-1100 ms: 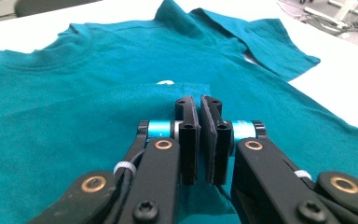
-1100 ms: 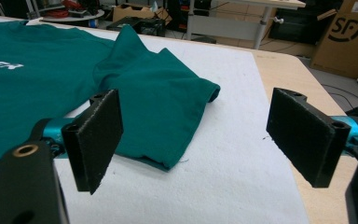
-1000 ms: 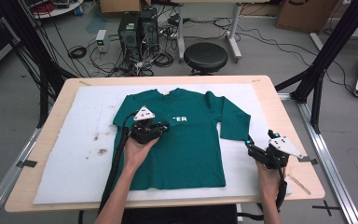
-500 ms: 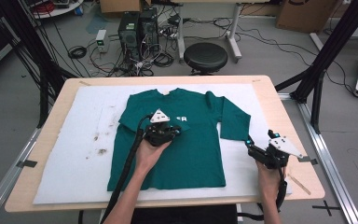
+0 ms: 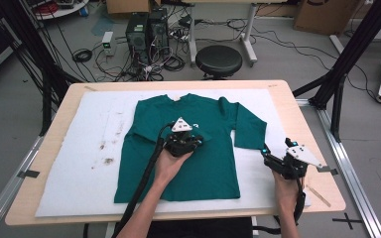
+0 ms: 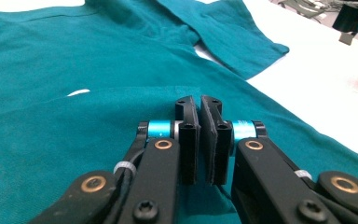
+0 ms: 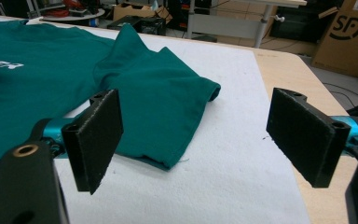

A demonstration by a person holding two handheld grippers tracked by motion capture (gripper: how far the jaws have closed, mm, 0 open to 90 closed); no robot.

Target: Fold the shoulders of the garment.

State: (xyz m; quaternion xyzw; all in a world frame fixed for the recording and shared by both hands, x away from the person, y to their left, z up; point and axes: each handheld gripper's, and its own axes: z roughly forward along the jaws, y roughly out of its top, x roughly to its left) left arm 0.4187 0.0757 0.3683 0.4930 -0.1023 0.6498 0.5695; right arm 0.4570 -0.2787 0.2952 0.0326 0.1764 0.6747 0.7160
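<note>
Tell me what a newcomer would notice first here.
The green T-shirt spread flat on the white mat at the table's middle stands out first. The left gripper sits over its chest, jaws shut with no cloth visibly pinched. The right gripper waits wide open near the shirt's sleeve, over the mat.

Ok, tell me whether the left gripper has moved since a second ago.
Yes. The left gripper, jaws shut, has slid rightward across the green shirt, from near its left sleeve to mid-chest, away from the brown stains on the white pad.
</note>
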